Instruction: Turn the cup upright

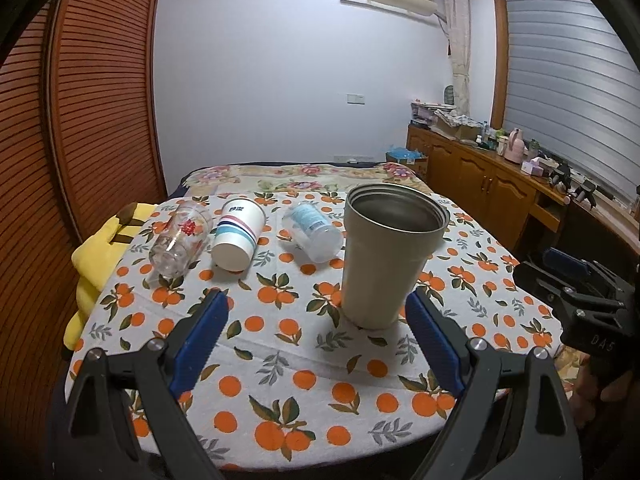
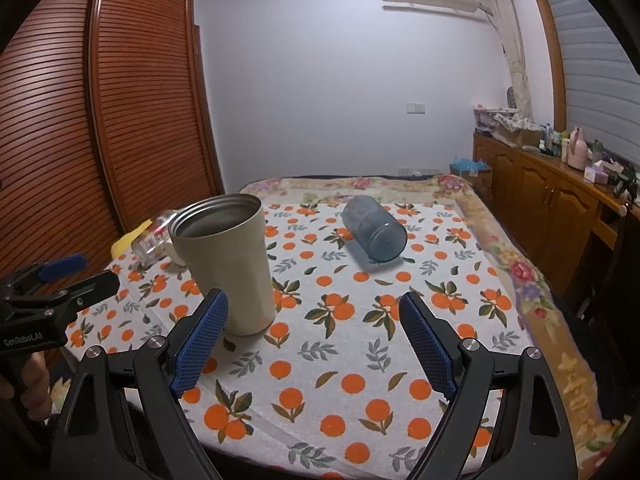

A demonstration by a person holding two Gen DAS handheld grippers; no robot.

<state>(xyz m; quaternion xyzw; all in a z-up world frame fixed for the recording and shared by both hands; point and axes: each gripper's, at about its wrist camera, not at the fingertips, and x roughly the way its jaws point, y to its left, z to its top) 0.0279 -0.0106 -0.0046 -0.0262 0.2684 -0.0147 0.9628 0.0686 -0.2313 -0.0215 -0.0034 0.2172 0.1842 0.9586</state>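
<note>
A beige metal tumbler stands upright, mouth up, on the orange-print tablecloth; it also shows in the right wrist view. Three cups lie on their sides behind it: a clear glass with red print, a striped paper cup and a clear bluish plastic cup, the last also in the right wrist view. My left gripper is open and empty, just in front of the tumbler. My right gripper is open and empty, to the tumbler's right.
A yellow plush toy lies at the table's left edge. A bed with a floral blanket is behind the table. A wooden louvred wardrobe stands left, a cluttered wooden sideboard right.
</note>
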